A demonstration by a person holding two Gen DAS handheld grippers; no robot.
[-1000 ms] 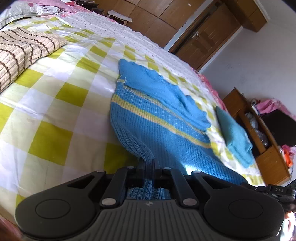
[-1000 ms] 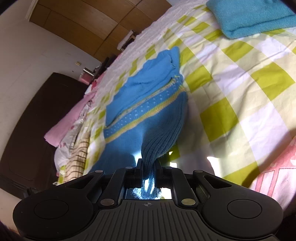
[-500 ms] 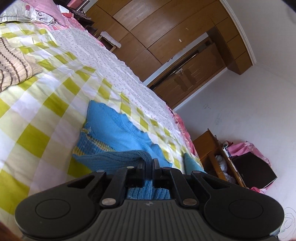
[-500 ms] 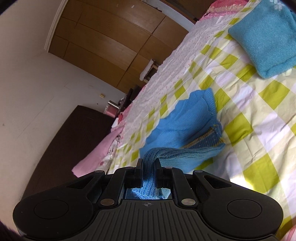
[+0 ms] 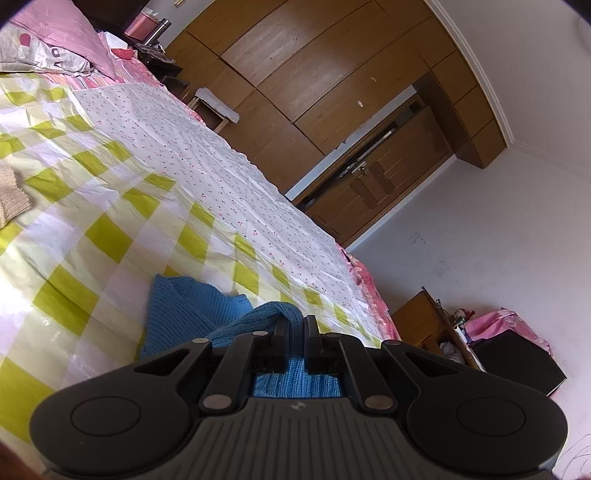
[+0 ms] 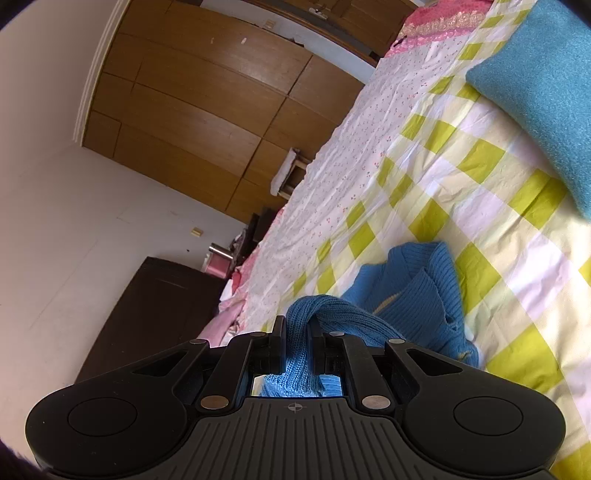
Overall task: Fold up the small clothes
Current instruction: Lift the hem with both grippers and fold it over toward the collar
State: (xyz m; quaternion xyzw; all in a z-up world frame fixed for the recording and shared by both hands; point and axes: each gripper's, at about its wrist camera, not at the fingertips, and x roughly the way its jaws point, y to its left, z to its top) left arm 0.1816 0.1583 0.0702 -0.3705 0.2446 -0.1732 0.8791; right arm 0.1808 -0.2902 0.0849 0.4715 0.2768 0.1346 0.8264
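Observation:
A small blue knit sweater with a yellow stripe lies on the green-and-white checked bed sheet. My left gripper is shut on its ribbed hem, lifted and carried over the rest of the garment. My right gripper is shut on the other hem corner of the sweater, also raised. Most of the sweater is hidden below both grippers.
A folded teal garment lies at the bed's right. A beige striped knit lies at the left. Pink pillows, wooden wardrobes and a bedside cabinet ring the bed.
Both grippers have lifted the hem and carried it forward over the sweater toward its collar. The flat striped body has dropped out of sight below them.

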